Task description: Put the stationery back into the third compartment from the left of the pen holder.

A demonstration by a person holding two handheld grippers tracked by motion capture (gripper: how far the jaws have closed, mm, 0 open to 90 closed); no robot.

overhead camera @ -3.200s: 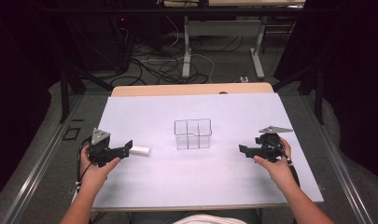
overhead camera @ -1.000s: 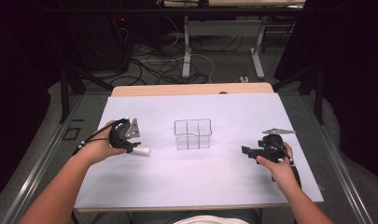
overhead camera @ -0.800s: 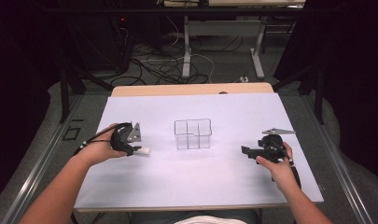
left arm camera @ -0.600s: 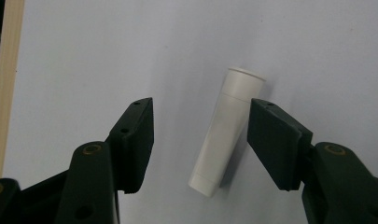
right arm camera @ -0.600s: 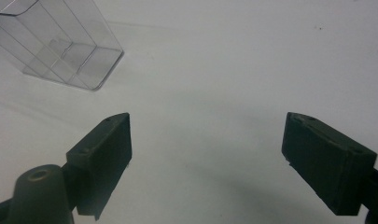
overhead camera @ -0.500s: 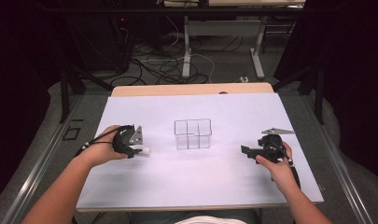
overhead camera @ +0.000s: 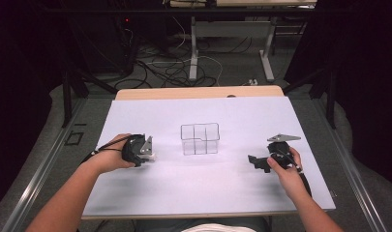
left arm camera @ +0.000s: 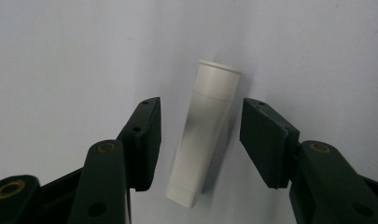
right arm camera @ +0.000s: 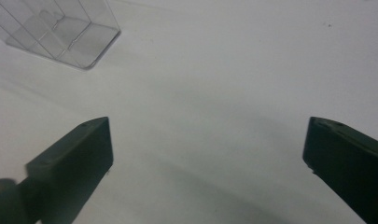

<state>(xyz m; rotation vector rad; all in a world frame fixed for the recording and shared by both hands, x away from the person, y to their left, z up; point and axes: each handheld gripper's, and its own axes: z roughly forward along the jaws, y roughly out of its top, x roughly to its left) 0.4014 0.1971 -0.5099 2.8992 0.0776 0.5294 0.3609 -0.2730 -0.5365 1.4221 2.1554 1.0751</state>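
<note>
Right now, my readout, line by line:

Left gripper: I have my left gripper (overhead camera: 146, 151) pointed down at the white sheet (overhead camera: 208, 193), at its left part, with my left hand (overhead camera: 117, 155) wrapped round the body and the cable trailing back along the forearm.

Left jaws: in the left gripper view (left arm camera: 199, 140) they stand on either side of the tube, a gap on each flank; they have just been closing in, and neither pad presses on it yet.

White tube: the white tube (left arm camera: 204, 133) lies flat on the sheet between those jaws, slightly slanted across the gap, round cap end away from the camera, flat crimped end toward it. In the high view a small pale bit of it (overhead camera: 151, 156) shows just at the gripper's tip.

Right gripper: my right gripper (overhead camera: 254, 161) rests low over the right part of the sheet, held in my right hand (overhead camera: 281, 169), its grey three-cornered plate on top.

Right jaws: wide apart in the right gripper view (right arm camera: 205, 154), having just opened further, with bare sheet between them.

Clear box: the clear box (overhead camera: 199, 138) with inner dividers stands upright at the middle of the sheet, well apart from both grippers; its corner (right arm camera: 60, 32) appears at upper left in the right gripper view.

Table: the sheet covers most of a wooden table (overhead camera: 198, 92), whose far edge shows beyond it.
</note>
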